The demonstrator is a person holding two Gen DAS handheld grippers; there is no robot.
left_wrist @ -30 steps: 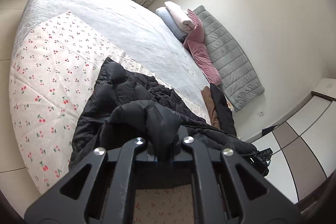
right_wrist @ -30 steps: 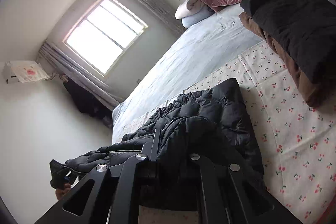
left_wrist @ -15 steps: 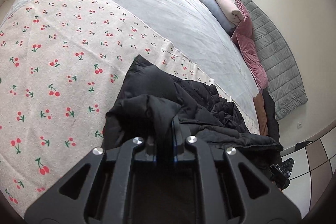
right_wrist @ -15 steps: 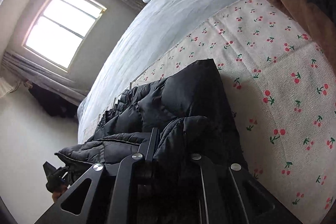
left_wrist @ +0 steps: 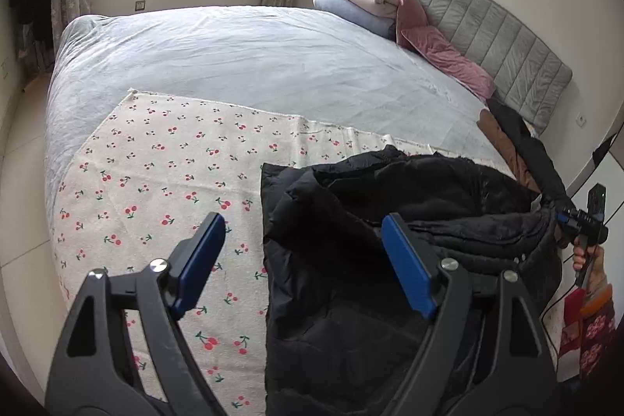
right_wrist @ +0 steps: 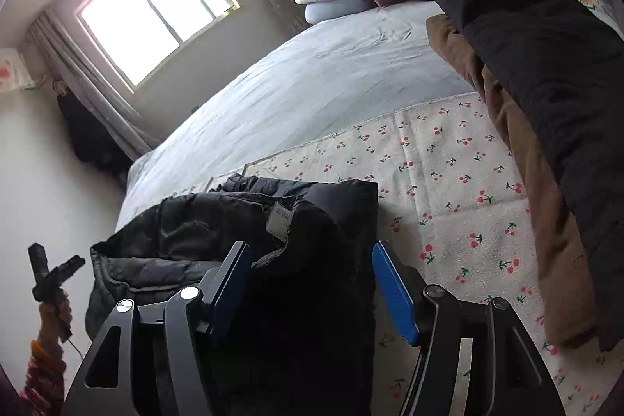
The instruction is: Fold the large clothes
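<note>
A black puffer jacket (left_wrist: pixel 390 240) lies bunched and partly folded on a cherry-print cloth (left_wrist: pixel 163 182) spread over the bed. It also shows in the right wrist view (right_wrist: pixel 304 260), with a grey label near its collar. My left gripper (left_wrist: pixel 304 260) is open and empty, held just above the jacket's left edge. My right gripper (right_wrist: pixel 308 283) is open and empty above the jacket's right part. The other hand-held gripper shows at the edge of each view.
A brown and a black garment (right_wrist: pixel 546 104) lie piled at the bed's right side. Pillows (left_wrist: pixel 370 2) and a grey headboard (left_wrist: pixel 487 41) stand at the far end. A pale blue sheet (left_wrist: pixel 253 57) covers the bed. A window (right_wrist: pixel 152 10) is beyond it.
Both grippers have opened and let go of the black jacket, which now lies on the cherry-print cloth. Both grippers have pulled back and tilted up.
</note>
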